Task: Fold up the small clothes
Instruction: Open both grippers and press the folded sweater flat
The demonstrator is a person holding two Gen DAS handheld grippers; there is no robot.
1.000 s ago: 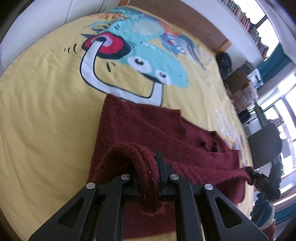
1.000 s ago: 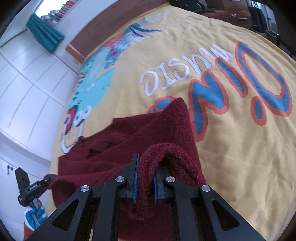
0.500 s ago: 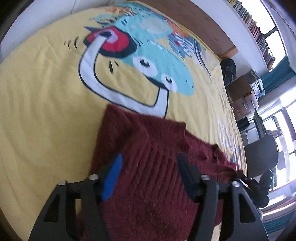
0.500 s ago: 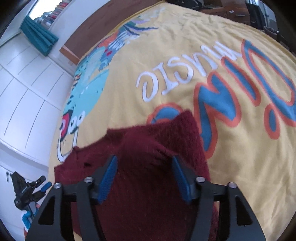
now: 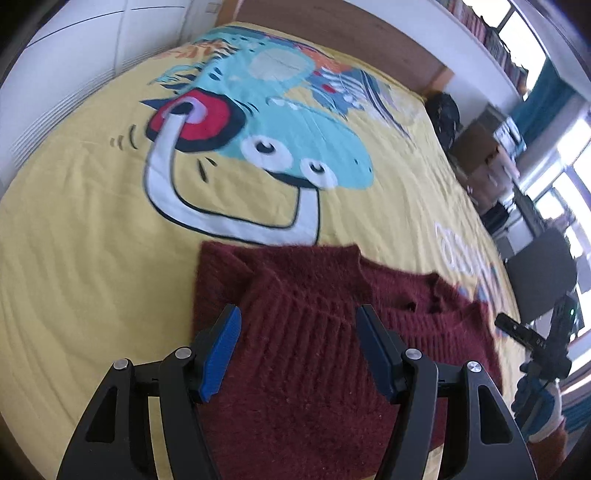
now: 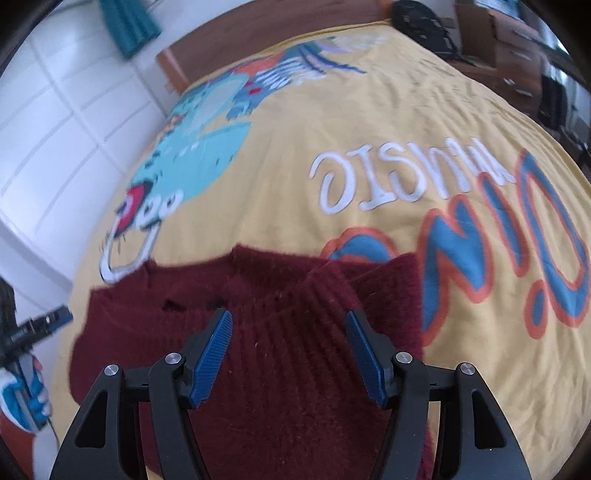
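A dark red knitted sweater (image 5: 306, 332) lies folded on the yellow printed bedspread (image 5: 74, 240). My left gripper (image 5: 297, 317) is open and empty, its blue pads apart just above the sweater's left side. The sweater also shows in the right wrist view (image 6: 288, 332). My right gripper (image 6: 288, 325) is open and empty above the sweater's right side. The right gripper also shows far right in the left wrist view (image 5: 532, 339), and the left gripper shows at the left edge of the right wrist view (image 6: 33, 328).
The bedspread (image 6: 369, 129) carries a cartoon print and lettering. A wooden headboard (image 5: 332, 33) and white wall panels stand behind the bed. A dark chair (image 5: 539, 273), boxes and furniture stand at the bed's right side.
Both grippers were shut on folds of the sweater a second ago. They have opened, let the sweater drop flat, and pulled back slightly above it.
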